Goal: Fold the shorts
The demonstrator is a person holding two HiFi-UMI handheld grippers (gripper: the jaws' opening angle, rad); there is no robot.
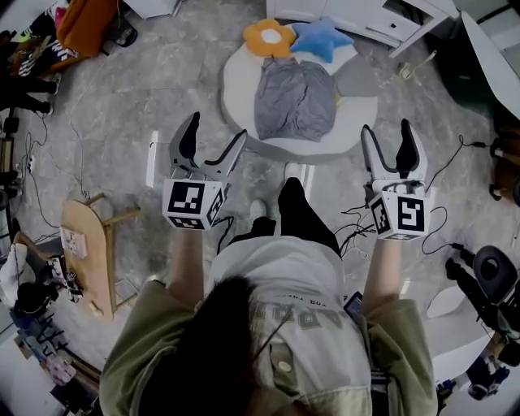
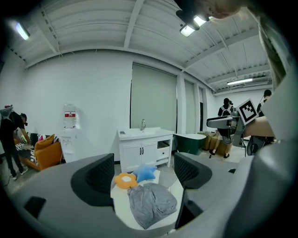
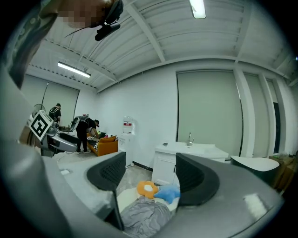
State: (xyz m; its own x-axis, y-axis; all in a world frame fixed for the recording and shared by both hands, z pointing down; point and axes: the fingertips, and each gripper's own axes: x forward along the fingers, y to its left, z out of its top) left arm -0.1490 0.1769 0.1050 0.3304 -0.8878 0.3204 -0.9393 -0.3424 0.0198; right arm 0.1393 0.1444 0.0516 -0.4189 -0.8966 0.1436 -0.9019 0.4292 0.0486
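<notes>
Grey shorts [image 1: 295, 99] on white platform [image 1: 238, 83], perhaps cushion; left gripper [image 1: 218, 125], right gripper [image 1: 385, 126] wide, empty.

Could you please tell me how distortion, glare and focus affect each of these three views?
Head view: strong fisheye bend, dark corners, even light, the grey shorts sharp. Left gripper view: straight lines bow outward, the ceiling lamp blows out to white, and the shorts read clear. Right gripper view: same bowing, a bright ceiling strip glares, and the edges fall dark.
</notes>
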